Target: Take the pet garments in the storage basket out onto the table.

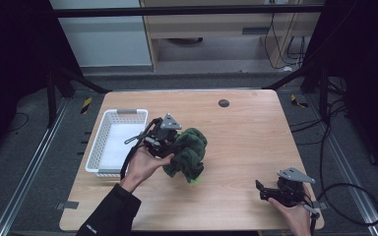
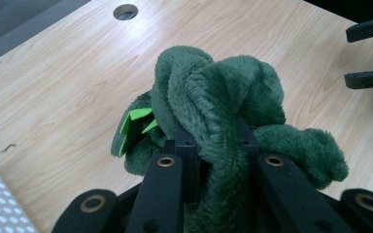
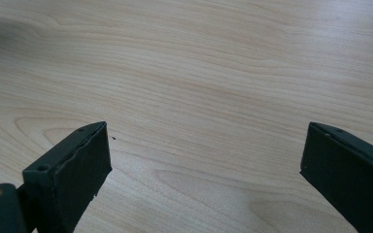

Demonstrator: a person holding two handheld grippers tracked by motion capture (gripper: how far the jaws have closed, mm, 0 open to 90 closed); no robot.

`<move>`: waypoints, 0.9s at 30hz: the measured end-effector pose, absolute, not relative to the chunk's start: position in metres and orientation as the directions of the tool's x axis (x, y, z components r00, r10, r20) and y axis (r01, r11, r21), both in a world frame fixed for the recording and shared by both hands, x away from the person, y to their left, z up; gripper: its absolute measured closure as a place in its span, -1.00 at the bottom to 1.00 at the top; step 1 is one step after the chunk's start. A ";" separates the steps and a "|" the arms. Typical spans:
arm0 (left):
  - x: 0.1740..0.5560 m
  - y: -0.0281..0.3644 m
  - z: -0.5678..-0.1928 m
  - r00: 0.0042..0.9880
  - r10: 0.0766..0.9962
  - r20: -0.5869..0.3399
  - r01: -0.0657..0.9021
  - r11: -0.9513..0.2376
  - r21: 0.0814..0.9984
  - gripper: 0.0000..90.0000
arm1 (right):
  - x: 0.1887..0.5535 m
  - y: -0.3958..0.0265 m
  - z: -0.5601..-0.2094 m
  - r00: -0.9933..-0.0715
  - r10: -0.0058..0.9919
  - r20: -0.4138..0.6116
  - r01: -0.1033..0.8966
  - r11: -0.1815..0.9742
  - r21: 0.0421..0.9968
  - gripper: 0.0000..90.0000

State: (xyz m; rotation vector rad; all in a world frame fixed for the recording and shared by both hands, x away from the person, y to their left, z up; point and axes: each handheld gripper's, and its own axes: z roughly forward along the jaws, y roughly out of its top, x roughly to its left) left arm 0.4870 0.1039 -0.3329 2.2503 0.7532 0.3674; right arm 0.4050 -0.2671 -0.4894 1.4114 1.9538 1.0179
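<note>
A dark green fluffy cloth (image 1: 191, 152) lies bunched up near the middle of the wooden table (image 1: 246, 142). My left gripper (image 1: 173, 146) is shut on the cloth, just right of the basket. In the left gripper view a thick fold of the cloth (image 2: 213, 92) is pinched between the black jaws of the left gripper (image 2: 216, 141), and a bright green tag (image 2: 136, 121) pokes out at the left. My right gripper (image 1: 261, 191) rests near the table's front right corner, open, with bare wood between its jaws (image 3: 204, 155). The left gripper view has the right gripper (image 2: 369, 53) at its top right.
A white perforated basket (image 1: 109, 129) stands at the table's left side, its corner (image 2: 0, 204) close to my left gripper. A dark round hole (image 1: 223, 103) sits near the table's far edge. Bare wood lies between the cloth and my right gripper.
</note>
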 end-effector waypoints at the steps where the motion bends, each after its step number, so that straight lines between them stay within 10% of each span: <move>1: 0.487 0.102 -0.333 0.789 0.613 0.038 0.407 -0.568 0.715 0.75 | 0.405 -0.267 -0.489 -0.323 0.946 0.016 0.556 0.176 0.812 -0.91; 27: 0.495 0.063 -0.379 0.820 0.572 -0.007 0.413 -0.583 0.699 0.73 | 0.404 -0.266 -0.489 -0.328 0.944 0.019 0.557 0.177 0.812 -0.91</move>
